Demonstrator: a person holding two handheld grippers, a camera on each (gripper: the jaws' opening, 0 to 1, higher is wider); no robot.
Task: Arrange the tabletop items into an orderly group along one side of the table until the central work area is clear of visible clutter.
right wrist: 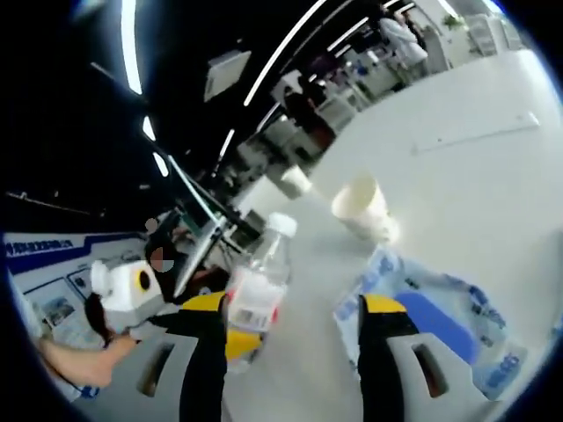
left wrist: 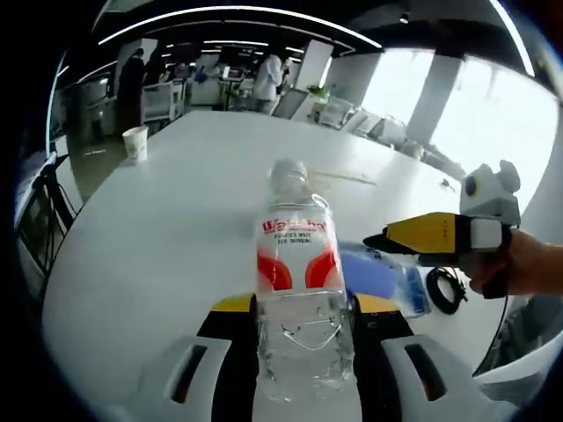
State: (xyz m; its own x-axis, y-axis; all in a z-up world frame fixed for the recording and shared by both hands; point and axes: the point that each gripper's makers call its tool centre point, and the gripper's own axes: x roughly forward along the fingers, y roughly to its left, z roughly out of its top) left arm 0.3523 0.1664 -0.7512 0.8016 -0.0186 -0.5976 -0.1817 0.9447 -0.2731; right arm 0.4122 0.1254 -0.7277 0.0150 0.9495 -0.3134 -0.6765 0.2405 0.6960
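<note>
One clear bottle in left gripper

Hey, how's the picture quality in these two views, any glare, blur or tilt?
Left gripper view: sharp on the water bottle, but the windows are blown out and the table bulges with fisheye curve. Right gripper view: strongly tilted and soft, with the paper cup and blue packet blurred.
</note>
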